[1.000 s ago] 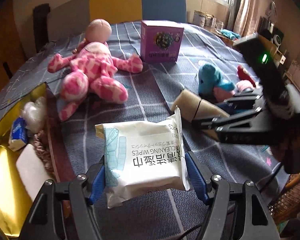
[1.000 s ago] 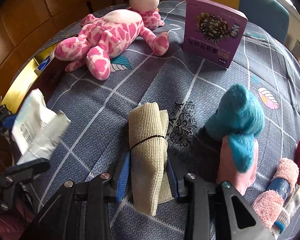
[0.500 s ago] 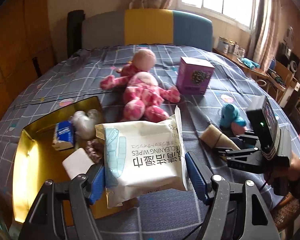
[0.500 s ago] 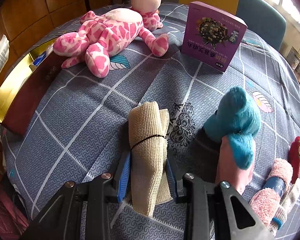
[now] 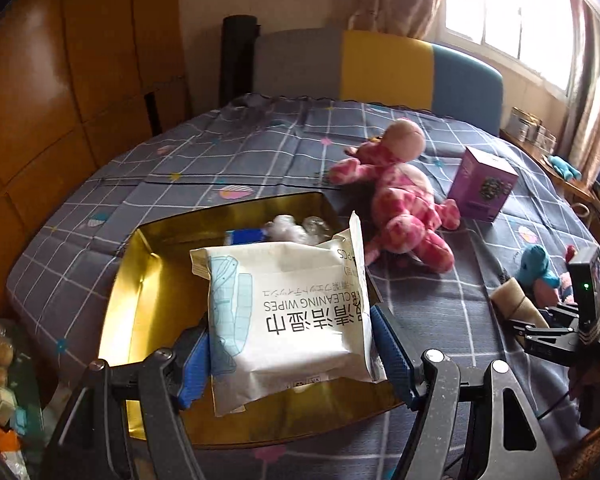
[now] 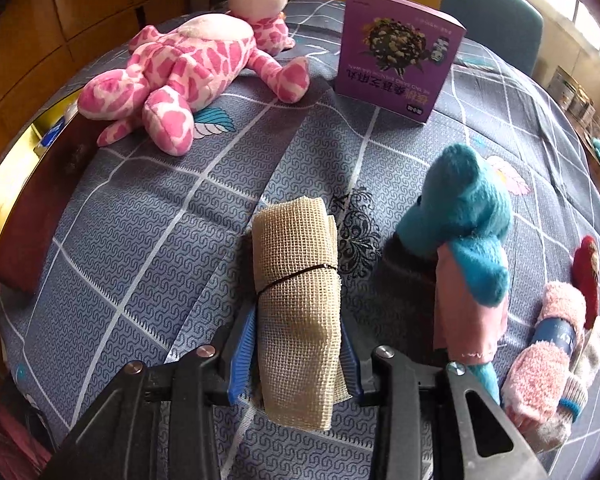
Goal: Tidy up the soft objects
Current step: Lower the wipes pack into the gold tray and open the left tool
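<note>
My left gripper (image 5: 292,356) is shut on a white pack of cleaning wipes (image 5: 288,312) and holds it above the gold tray (image 5: 140,280), which has a blue packet and clear wrapped items at its far end. My right gripper (image 6: 296,364) is shut on a rolled beige mesh cloth (image 6: 296,292) lying on the tablecloth; that cloth also shows in the left wrist view (image 5: 516,304). A pink spotted plush (image 6: 188,64) lies at the far left, next to the tray's rim (image 6: 4,184).
A purple box (image 6: 396,48) stands at the back. A teal and pink plush (image 6: 464,232) lies right of the cloth, with fluffy pink socks (image 6: 548,364) and a red item (image 6: 586,264) further right. Chairs stand behind the table. Clutter sits off the table's left edge (image 5: 4,400).
My left gripper has lifted the wipes pack and carried it left, from over the tablecloth to over the gold tray. The right gripper stays shut on the beige cloth.
</note>
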A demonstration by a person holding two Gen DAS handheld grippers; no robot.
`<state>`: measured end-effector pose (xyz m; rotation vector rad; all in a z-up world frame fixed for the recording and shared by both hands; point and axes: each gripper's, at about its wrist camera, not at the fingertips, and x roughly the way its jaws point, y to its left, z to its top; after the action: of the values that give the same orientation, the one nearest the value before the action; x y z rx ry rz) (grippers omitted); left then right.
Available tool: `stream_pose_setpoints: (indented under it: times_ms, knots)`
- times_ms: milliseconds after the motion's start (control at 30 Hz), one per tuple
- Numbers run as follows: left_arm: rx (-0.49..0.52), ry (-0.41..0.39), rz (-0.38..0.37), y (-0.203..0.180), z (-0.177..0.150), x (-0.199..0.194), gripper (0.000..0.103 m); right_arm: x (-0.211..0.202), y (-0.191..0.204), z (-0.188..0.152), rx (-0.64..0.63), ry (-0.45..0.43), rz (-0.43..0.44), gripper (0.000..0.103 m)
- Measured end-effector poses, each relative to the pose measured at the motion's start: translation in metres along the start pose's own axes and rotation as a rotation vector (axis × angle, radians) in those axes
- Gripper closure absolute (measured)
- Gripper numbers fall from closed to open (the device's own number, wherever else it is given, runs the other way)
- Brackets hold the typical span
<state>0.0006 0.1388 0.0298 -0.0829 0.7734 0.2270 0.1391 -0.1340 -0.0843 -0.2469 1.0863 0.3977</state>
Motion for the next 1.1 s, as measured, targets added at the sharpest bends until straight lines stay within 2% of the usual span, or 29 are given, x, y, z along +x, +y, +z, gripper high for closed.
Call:
stream_pose_setpoints:
  times_ms: [700, 833, 967, 1100]
  knots:
    - [-0.118, 0.06, 0.042, 0.05, -0.024, 0.015, 0.03, 0.0, 0.003, -0.002, 0.066, -0.025, -0.05, 0.063]
    - [-0.213, 0.103, 0.007, 0.073, -0.027, 0.023, 0.03, -0.002, 0.005, -0.004, 0.057, -0.036, -0.063, 0.063]
    - [-0.283, 0.111, 0.037, 0.099, -0.026, 0.024, 0.03, -0.004, 0.004, -0.005, 0.062, -0.046, -0.062, 0.063]
    - [-0.324, 0.154, 0.057, 0.117, -0.024, 0.036, 0.03, -0.006, 0.003, -0.007, 0.06, -0.062, -0.06, 0.063]
